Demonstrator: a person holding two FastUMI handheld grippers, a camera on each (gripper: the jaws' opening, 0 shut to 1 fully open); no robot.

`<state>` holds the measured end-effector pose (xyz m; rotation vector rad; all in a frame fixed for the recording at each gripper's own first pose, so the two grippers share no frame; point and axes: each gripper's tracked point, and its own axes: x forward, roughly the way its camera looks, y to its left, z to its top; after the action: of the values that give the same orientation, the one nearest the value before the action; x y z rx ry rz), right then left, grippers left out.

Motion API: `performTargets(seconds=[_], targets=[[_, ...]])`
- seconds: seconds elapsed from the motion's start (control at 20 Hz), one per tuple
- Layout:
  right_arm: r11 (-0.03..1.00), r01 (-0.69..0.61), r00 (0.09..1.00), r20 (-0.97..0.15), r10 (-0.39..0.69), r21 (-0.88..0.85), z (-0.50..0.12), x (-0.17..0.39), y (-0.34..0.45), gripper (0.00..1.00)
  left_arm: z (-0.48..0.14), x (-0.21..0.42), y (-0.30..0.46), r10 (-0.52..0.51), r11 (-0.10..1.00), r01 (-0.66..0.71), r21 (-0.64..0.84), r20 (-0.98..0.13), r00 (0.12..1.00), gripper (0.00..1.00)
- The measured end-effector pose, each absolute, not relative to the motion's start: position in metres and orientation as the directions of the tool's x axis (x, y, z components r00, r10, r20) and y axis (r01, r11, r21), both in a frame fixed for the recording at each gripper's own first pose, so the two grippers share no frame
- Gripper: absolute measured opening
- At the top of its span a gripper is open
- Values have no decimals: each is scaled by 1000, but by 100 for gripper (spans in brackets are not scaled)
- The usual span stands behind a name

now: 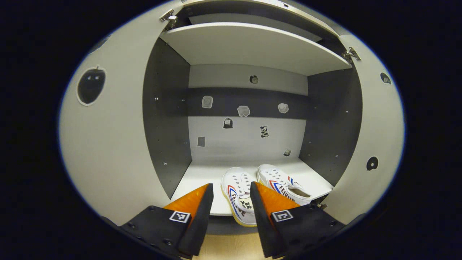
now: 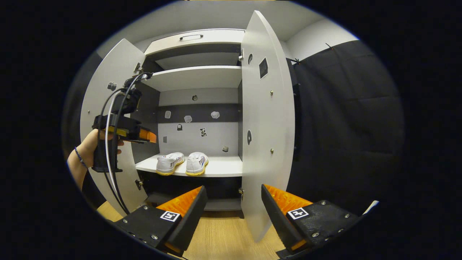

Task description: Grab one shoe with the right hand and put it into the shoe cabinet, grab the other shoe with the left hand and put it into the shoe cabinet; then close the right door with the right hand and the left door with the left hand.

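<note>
Inside, white shoes (image 2: 182, 163) paired, striped sides, yellowish soles

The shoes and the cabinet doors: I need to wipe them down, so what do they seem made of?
Shoes: apparently white canvas with laces and pale yellowish rubber-looking soles. Cabinet doors: flat, matte pale panels with metal hinges, likely laminated board, though that is unconfirmed.
</note>
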<state>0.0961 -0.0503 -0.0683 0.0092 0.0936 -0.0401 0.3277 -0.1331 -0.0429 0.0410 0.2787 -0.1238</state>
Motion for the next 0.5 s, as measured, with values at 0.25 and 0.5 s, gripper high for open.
performTargets(seconds=[0.25, 0.5], targets=[[999, 55, 994, -90, -54, 0, -67, 77, -65, 93, -6, 271, -129, -151, 987, 157, 17, -175, 973, 92], [995, 103, 990, -94, -103, -3, -70, 68, -95, 92, 13, 216, -114, -128, 990, 134, 39, -125, 984, 95]])
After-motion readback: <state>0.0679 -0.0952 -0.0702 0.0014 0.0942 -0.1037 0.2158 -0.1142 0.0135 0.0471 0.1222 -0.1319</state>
